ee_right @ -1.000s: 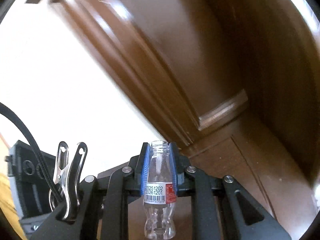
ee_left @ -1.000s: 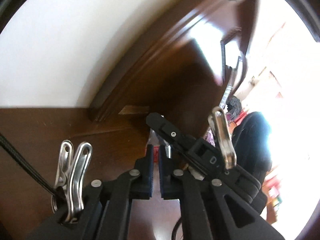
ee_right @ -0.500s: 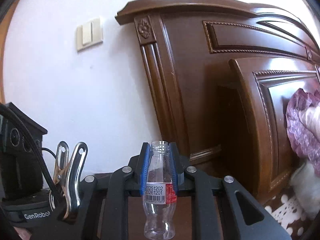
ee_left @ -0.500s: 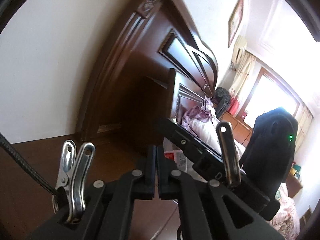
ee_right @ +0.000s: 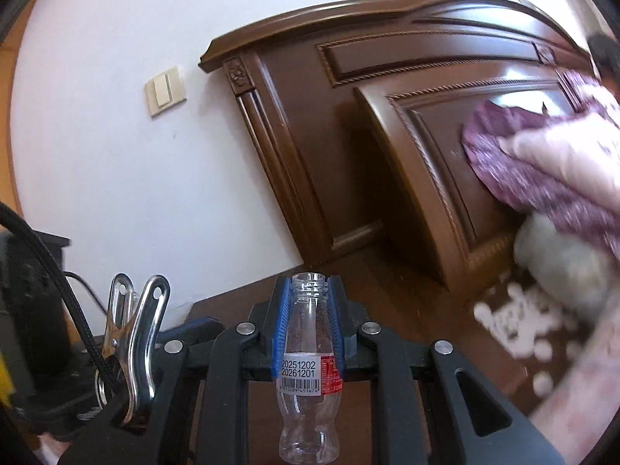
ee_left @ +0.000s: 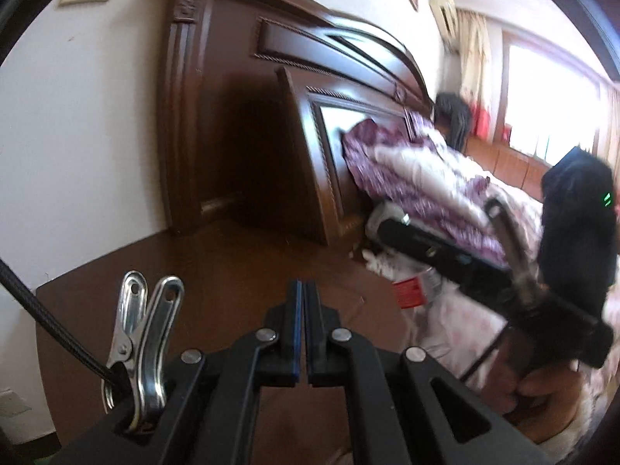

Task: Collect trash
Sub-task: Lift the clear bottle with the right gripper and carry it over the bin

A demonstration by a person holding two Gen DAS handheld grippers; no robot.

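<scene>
A small clear plastic bottle (ee_right: 306, 352), uncapped and with a red-and-white label, stands upright between the blue pads (ee_right: 279, 329) of my right gripper (ee_right: 308, 294), which is shut on its neck and shoulder. In the left wrist view my left gripper (ee_left: 302, 290) is shut with nothing between its fingers, above a dark wooden nightstand top (ee_left: 217, 271). That view also shows the right gripper (ee_left: 445, 252) at the right, carrying the bottle (ee_left: 412, 292) by the bed's edge.
A carved dark wooden headboard (ee_right: 407, 89) rises against the white wall, with a light switch (ee_right: 166, 91) to its left. A purple-and-pink quilt (ee_left: 418, 170) and white bedding lie on the bed at the right. A bright window (ee_left: 550, 104) is far right.
Both views have swung away from the close dark wood towards the headboard and bed. The bottle stays in the right gripper, and the left gripper stays shut.
</scene>
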